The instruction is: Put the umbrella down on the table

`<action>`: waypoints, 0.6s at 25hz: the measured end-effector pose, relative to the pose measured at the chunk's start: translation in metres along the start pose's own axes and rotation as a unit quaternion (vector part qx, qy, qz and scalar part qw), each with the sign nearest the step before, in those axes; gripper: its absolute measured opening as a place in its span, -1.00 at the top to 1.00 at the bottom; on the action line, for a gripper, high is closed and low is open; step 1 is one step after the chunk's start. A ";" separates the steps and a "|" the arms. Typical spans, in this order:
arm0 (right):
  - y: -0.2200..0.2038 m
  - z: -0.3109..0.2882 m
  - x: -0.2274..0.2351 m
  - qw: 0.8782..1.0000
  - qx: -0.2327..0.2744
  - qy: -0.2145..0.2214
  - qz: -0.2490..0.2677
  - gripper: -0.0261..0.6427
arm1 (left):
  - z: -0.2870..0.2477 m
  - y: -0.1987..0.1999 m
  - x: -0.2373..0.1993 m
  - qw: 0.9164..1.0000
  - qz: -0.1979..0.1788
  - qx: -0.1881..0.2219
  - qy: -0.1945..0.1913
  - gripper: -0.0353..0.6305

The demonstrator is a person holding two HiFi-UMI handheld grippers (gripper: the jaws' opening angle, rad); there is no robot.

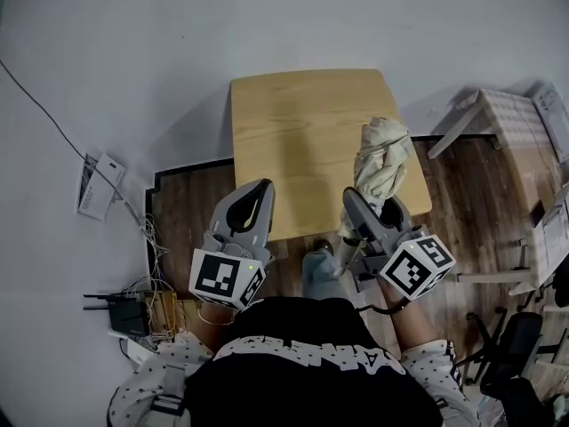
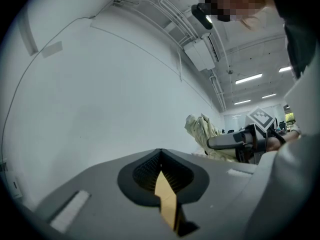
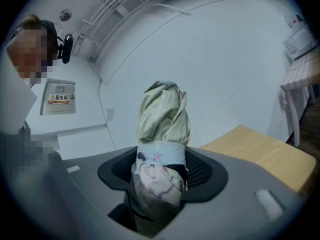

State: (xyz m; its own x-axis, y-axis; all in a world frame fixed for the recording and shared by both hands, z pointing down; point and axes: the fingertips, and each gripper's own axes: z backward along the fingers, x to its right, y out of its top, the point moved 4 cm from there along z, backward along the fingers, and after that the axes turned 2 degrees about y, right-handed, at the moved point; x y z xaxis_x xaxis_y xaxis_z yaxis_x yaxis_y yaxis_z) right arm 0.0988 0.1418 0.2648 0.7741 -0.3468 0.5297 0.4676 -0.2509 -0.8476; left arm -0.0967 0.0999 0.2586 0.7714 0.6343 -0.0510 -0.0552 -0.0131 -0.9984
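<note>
Right gripper jaws clamped on folded umbrella, fabric projecting beyond jaw tips, counter right of jaws, left gripper jaws pressed together, nothing between.

Looks steeply down from head height onto the wooden bench, left claw and right claw low in frame. Rides close on the left claw, tilted up along its jaws at white wall and ceiling, catching right claw and umbrella at right. Sits on the right claw, umbrella filling centre, bench corner at right. Shares the umbrella across all three views, the bench across head and right gripper views.
</note>
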 end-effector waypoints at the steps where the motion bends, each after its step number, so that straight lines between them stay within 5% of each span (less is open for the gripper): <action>1: 0.003 -0.003 0.006 1.000 -0.003 0.001 -0.001 0.09 | -0.007 0.000 0.000 1.000 0.001 -0.001 0.002 0.89; 15: 0.033 -0.060 0.075 0.999 -0.045 0.019 0.015 0.09 | -0.077 0.000 -0.006 0.999 -0.001 -0.003 0.046 0.89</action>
State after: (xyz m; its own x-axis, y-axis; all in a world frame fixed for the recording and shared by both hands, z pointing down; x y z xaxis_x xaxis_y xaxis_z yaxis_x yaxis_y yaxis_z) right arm 0.1466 0.0536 0.2779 0.7694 -0.3890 0.5068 0.4034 -0.3193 -0.8575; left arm -0.0521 0.0365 0.2571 0.8264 0.5608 -0.0505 -0.0496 -0.0168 -0.9986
